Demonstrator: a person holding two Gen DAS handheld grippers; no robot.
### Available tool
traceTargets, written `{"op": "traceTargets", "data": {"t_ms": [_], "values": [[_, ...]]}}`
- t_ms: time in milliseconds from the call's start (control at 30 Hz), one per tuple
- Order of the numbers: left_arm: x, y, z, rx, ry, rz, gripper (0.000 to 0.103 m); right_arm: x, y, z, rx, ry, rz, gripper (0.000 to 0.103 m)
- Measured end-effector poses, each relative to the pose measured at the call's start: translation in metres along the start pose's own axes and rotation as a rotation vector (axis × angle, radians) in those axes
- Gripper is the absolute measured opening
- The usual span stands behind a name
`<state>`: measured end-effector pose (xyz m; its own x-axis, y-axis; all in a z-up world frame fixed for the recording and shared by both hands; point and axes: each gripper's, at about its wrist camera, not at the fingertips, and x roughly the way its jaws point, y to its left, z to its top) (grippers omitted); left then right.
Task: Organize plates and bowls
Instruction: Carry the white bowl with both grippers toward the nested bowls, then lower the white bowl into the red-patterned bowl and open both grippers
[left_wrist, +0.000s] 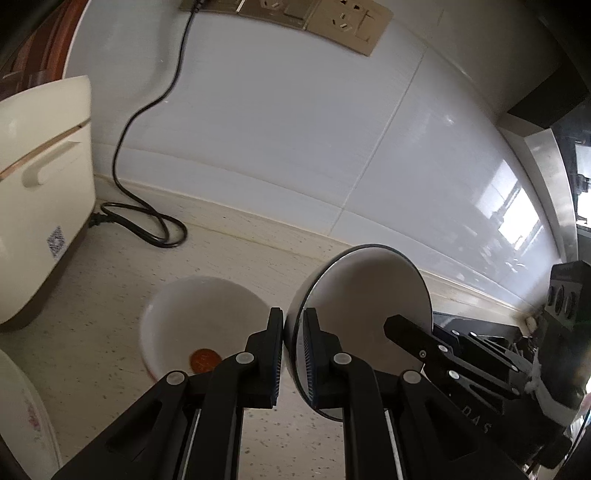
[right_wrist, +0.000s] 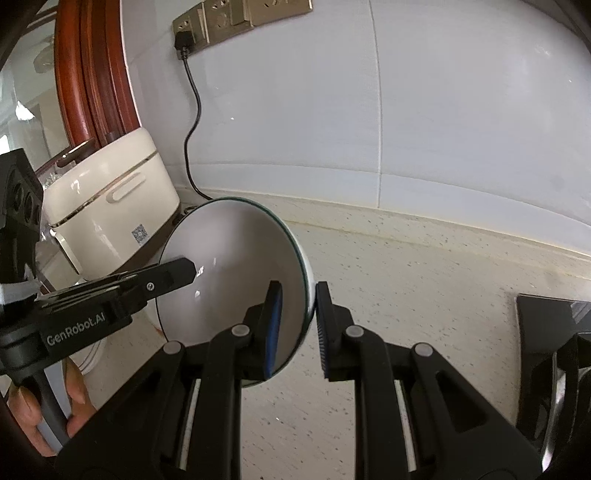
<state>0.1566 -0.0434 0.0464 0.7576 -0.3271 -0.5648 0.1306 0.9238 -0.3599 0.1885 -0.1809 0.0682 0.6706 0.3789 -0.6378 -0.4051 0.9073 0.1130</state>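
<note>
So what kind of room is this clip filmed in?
Most likely a home kitchen: a speckled stone countertop against white wall tiles, a plugged-in cream appliance, and a white bowl being handled.

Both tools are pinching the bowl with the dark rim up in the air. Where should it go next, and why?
Probably carry the dark-rimmed bowl a little toward the white bowl on the counter and lower it in. The left tool and right tool each pinch its rim, it hangs tilted, and the white bowl sits just beside it, open side up, so nesting them looks likely.
</note>
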Motion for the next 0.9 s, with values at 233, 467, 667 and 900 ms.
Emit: {"op": "traceTargets", "data": {"t_ms": [233,467,667,900], "values": [[-0.005,0.012,0.004,-0.027,-0.016,0.043,0.011,0.009,0.012,-0.002,-0.013,0.005,0.025,0.021],[-0.004,0.017,0.005,-0.029,-0.017,0.084,0.011,0.018,0.016,0.008,0.013,0.030,0.052,0.021],[-0.008,0.028,0.007,-0.074,-0.019,0.105,0.011,0.029,0.025,0.012,0.031,0.064,0.077,0.021],[-0.005,0.046,0.009,-0.143,0.011,0.145,0.011,0.048,0.033,0.006,0.086,0.109,0.105,0.021]]}}
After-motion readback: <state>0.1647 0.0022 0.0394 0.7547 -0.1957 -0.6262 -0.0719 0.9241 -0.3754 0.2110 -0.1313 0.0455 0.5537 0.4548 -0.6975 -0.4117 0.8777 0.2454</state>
